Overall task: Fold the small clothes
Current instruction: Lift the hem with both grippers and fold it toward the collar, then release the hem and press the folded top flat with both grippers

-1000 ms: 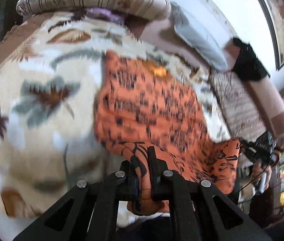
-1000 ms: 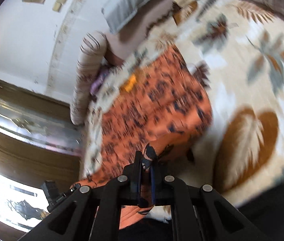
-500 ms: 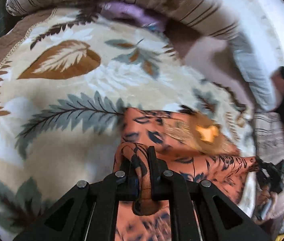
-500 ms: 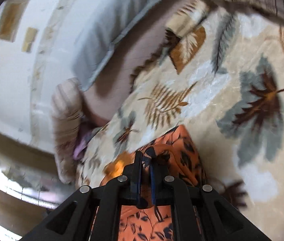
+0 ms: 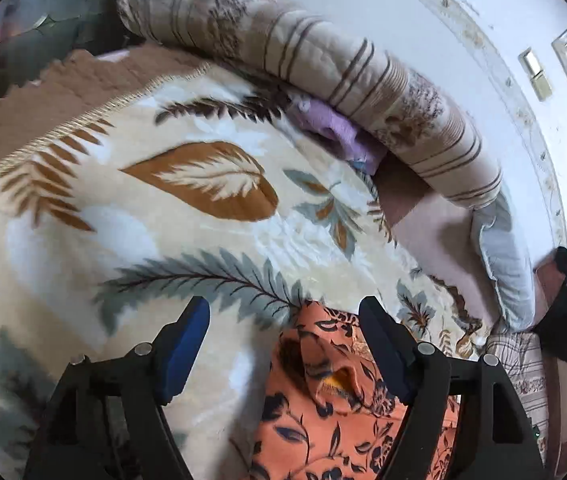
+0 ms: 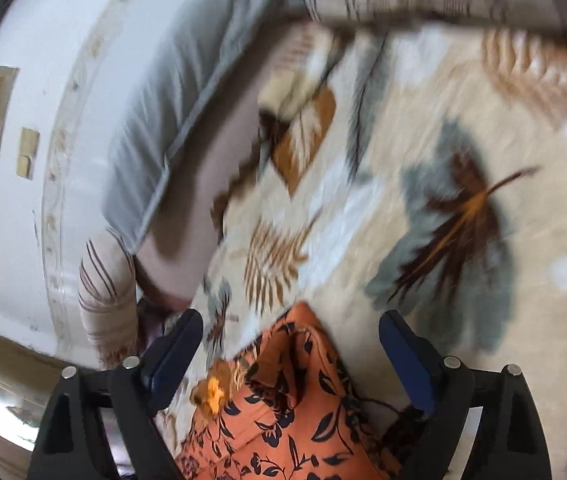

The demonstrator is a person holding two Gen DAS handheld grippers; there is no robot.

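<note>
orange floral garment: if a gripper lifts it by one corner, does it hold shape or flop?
Likely flops: the orange floral garment lies in soft rumpled folds on the leaf-print blanket. Probably light, since the cloth looks thin. Its raised edge may sag once lifted.

Soft daylight is filling both views, leaving the white wall (image 5: 423,12) nearly washed out. The left view is staying mostly sharp, softening only toward its dark rounded corners. The right view is smearing with motion blur: the leaf-print blanket (image 6: 463,208) beyond the right hand-held gripper (image 6: 295,336) is streaking, and glare is shining at the lower left edge.
</note>
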